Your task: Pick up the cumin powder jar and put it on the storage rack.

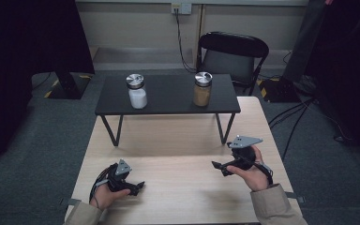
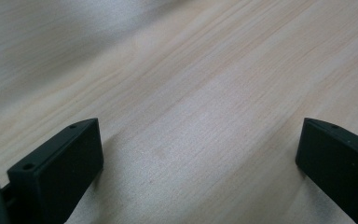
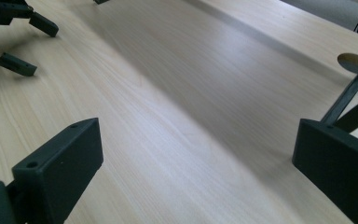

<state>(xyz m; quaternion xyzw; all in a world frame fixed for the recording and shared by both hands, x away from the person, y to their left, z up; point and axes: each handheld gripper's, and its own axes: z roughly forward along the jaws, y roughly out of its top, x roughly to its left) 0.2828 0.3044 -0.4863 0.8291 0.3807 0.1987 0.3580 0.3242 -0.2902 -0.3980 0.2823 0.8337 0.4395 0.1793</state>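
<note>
Two jars stand on a low black shelf (image 1: 168,105) at the far side of the wooden table (image 1: 178,140): one with white powder (image 1: 137,91) at the left, one with brown powder (image 1: 202,89) at the right, both with silver lids. My left gripper (image 1: 138,186) rests low over the near left of the table, open, its jaws wide apart over bare wood (image 2: 191,140). My right gripper (image 1: 218,166) is held above the near right, open and empty. The right gripper view looks across the table and catches the left gripper (image 3: 18,44) at its far left.
A black chair (image 1: 232,54) stands behind the table. Cables and a dark stand base (image 1: 281,86) lie on the grey carpet at the right. A black shelf leg (image 3: 349,95) and a round hole (image 3: 352,62) in the tabletop appear in the right gripper view.
</note>
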